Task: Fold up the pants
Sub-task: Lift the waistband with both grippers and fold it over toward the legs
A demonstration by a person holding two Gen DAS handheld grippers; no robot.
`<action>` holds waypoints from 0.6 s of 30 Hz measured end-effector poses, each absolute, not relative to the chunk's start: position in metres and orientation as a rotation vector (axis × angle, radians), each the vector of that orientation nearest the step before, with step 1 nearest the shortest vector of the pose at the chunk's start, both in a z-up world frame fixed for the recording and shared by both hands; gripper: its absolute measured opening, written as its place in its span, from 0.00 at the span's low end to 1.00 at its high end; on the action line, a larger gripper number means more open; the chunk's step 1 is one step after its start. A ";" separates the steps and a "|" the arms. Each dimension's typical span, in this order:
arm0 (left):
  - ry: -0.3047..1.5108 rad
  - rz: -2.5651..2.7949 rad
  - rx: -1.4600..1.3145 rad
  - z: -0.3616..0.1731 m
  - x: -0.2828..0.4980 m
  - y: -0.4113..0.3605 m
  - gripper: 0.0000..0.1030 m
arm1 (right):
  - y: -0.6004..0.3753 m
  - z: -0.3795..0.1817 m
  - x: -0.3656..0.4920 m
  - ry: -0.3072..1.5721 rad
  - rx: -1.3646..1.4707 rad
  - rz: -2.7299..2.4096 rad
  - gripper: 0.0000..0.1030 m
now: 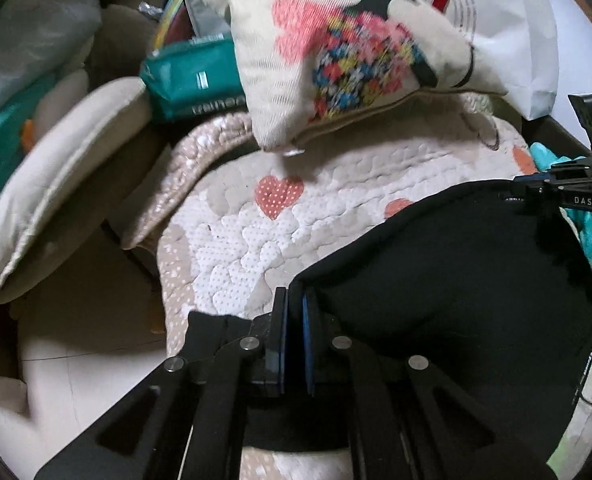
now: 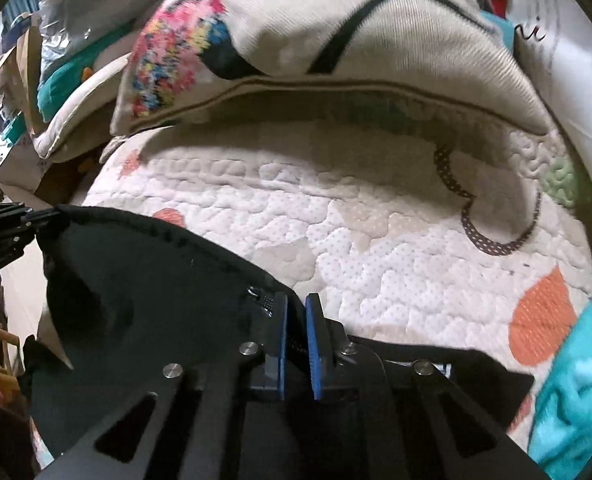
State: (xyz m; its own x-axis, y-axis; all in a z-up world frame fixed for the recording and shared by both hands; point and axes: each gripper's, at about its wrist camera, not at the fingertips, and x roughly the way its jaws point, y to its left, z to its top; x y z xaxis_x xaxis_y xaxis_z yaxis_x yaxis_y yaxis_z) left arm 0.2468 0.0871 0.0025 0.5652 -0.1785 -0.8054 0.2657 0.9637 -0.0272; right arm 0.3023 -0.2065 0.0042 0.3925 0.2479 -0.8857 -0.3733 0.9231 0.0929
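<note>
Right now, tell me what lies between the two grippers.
The black pants span the whole stretch: the left gripper pinches one corner, the right gripper the other. Both wrist views show the edge running across, over the quilt.

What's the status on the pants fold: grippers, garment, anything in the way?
Left gripper and right gripper both shut on black pants, one at each end of an edge. Pants stretched over heart-print quilt. Floral pillow just beyond, not touching.

Quilted bed (image 1: pixel 232 236) — black pants (image 1: pixel 456 264), patterned pillow (image 1: pixel 336 56)
</note>
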 end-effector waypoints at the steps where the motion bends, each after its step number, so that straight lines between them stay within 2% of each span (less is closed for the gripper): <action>1: 0.924 -0.259 0.107 0.007 0.239 0.084 0.06 | -0.207 0.010 0.296 1.092 -0.126 0.393 0.09; 10: 0.881 -0.260 0.079 0.036 0.155 0.083 0.06 | -0.208 0.052 0.226 1.069 -0.145 0.383 0.09; 18: 0.902 -0.264 0.044 0.028 0.076 0.068 0.06 | -0.217 0.029 0.138 1.121 -0.174 0.371 0.09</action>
